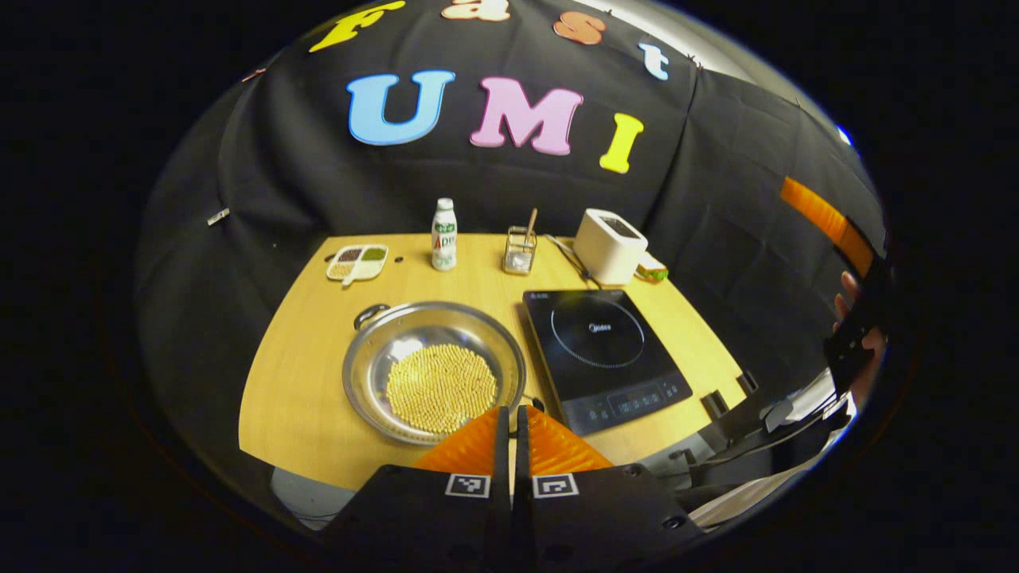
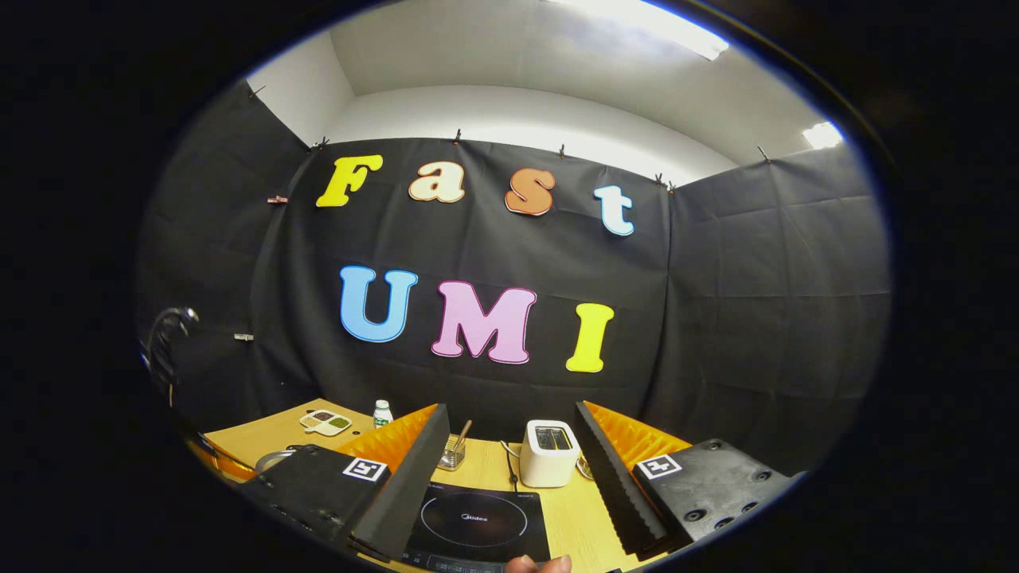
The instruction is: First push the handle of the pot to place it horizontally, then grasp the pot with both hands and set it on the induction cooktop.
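A shallow steel pot [image 1: 434, 370] holding pale yellow beans sits on the wooden table [image 1: 294, 398], left of the black induction cooktop [image 1: 605, 350]. One pot handle [image 1: 370, 314] points to the far left; the other handle [image 1: 532, 402] peeks out at the near right rim. My left gripper [image 1: 510, 412] is shut with nothing in it, its tips over the pot's near right rim beside that handle. My right gripper [image 2: 512, 410] is open and raised above the cooktop [image 2: 478, 521], aimed at the back wall. A sliver of the pot [image 2: 275, 458] shows at its left.
Along the back of the table stand a divided snack tray [image 1: 357, 261], a white bottle [image 1: 444, 235], a glass holder with a stick [image 1: 520, 249] and a white toaster [image 1: 610, 245]. A hand holding the other gripper [image 1: 856, 342] is at the far right.
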Action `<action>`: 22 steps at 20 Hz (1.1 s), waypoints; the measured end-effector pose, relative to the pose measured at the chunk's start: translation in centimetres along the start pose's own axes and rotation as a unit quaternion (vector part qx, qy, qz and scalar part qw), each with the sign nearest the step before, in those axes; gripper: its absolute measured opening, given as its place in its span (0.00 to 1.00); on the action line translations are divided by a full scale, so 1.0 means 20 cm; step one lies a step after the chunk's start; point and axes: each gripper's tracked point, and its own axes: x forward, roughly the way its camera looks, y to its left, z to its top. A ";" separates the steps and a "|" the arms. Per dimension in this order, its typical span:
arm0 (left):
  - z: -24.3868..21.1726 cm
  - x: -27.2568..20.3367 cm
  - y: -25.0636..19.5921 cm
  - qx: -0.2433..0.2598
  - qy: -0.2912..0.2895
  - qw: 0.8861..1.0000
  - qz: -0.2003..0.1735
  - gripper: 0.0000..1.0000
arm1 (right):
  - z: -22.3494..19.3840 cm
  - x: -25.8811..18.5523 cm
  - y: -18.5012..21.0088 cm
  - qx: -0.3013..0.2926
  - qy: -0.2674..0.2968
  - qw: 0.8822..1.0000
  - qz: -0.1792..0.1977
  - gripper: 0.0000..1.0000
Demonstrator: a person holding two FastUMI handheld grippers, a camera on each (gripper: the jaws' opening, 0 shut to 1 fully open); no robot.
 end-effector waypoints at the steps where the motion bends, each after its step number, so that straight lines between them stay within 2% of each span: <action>1: -0.06 0.03 -0.01 0.005 0.025 1.000 -0.005 0.05 | 0.00 0.00 -0.02 0.000 0.001 1.000 -0.004 0.98; 6: -0.31 0.20 -0.06 0.024 0.131 0.991 -0.035 0.05 | -0.02 -0.01 -0.11 0.001 0.003 1.000 -0.024 0.98; 10: -0.43 0.35 -0.05 0.030 0.179 0.983 -0.031 0.05 | -0.04 -0.02 -0.21 -0.002 0.007 0.999 -0.043 0.98; 15: -0.50 0.53 -0.02 0.037 0.214 0.976 -0.019 0.05 | -0.09 -0.04 -0.34 -0.002 0.021 0.998 -0.063 0.96; 22: -0.45 0.66 -0.03 0.041 0.230 0.972 -0.004 0.05 | -0.17 -0.02 -0.45 0.005 0.040 0.996 -0.079 0.98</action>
